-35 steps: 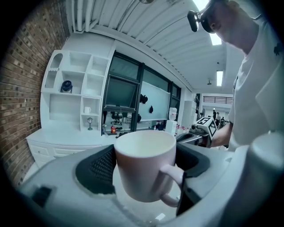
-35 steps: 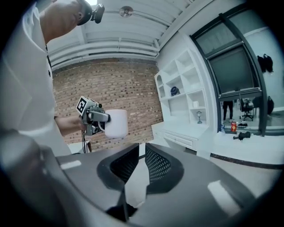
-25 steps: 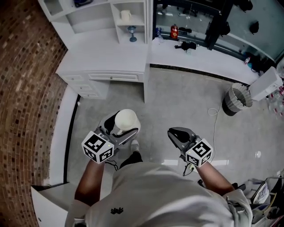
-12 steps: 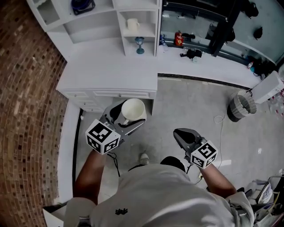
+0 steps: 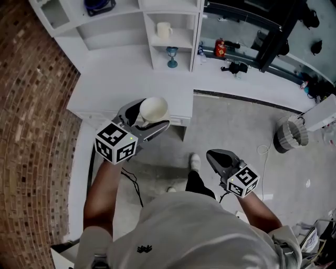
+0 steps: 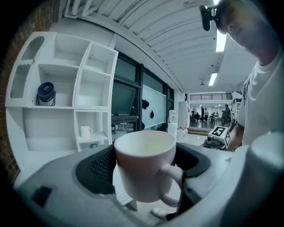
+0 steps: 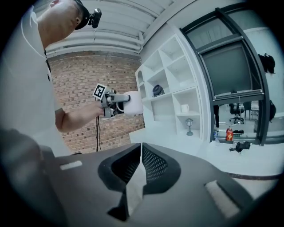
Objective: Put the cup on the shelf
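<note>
Left gripper point(image 5: 148, 118) is clamped on the cup point(image 6: 143, 166): jaws spread wide, one pad on each side of the body, cup upright with its mouth up. It's over the front edge of the white desk top point(image 5: 121, 73).

Shelf unit point(image 5: 92, 32) is the target, straight ahead of that gripper across the desk, rising from the desk's back edge. In the left gripper view the open bays sit ahead and to the left, and most of them are above the cup's rim. My read: the coming move is forward plus a lift, keeping the cup's axis vertical.

Bays already in use: small white mug point(image 5: 164, 30), goblet point(image 5: 172, 56) in the bay below it, dark blue item point(image 5: 98, 5) in a wide bay further left. Wide bay below the blue item looks free.

Right gripper point(image 7: 140, 162) has its jaws together on nothing and sits well back from the desk, so the left one is clearly the nearer.

Cup itself is plain off-white, looks empty inside, loop handle facing back toward the gripper body.
</note>
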